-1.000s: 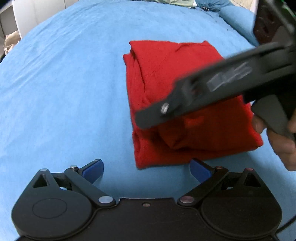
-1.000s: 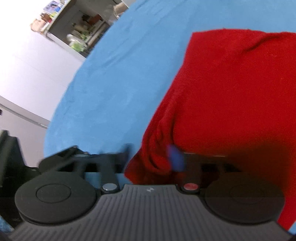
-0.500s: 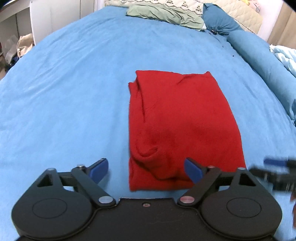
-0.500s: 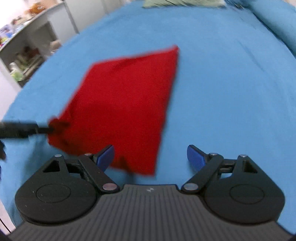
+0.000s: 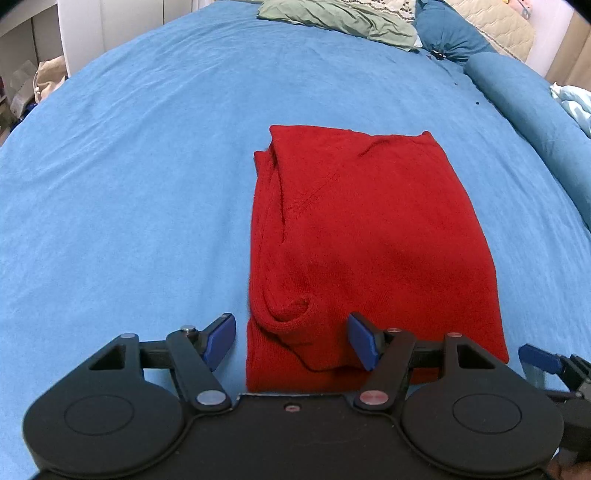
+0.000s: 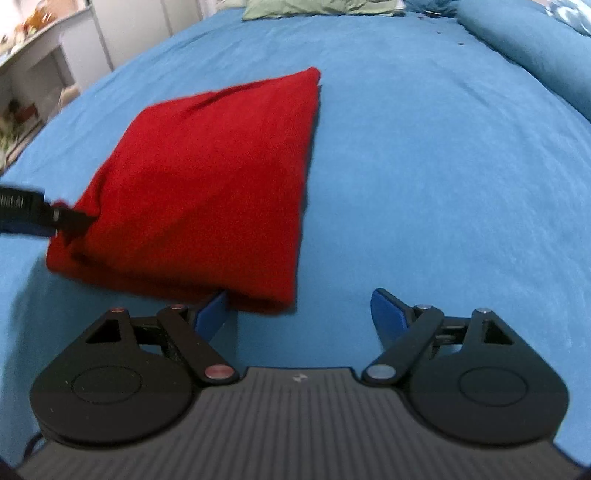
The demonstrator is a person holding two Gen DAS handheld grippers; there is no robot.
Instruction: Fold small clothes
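One folded red garment (image 5: 369,236) lies flat in the middle of the blue bed (image 5: 129,184), and no container is visible. The left tool (image 5: 291,338) is spread at its near edge, and the right tool (image 6: 299,314) is spread beside its near right corner; neither holds anything. Green cloth (image 5: 340,16) and blue pillows (image 5: 517,92) lie well apart at the far end.

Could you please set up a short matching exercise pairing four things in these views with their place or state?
Things:
1. red garment
2. green cloth
3. left gripper
4. blue bolster

Places or states:
A. open, at the garment's near edge
B. crumpled at the bed's far end
C. folded flat on the blue sheet
D. lying along the bed's right side

Pairs: 1-C, 2-B, 3-A, 4-D
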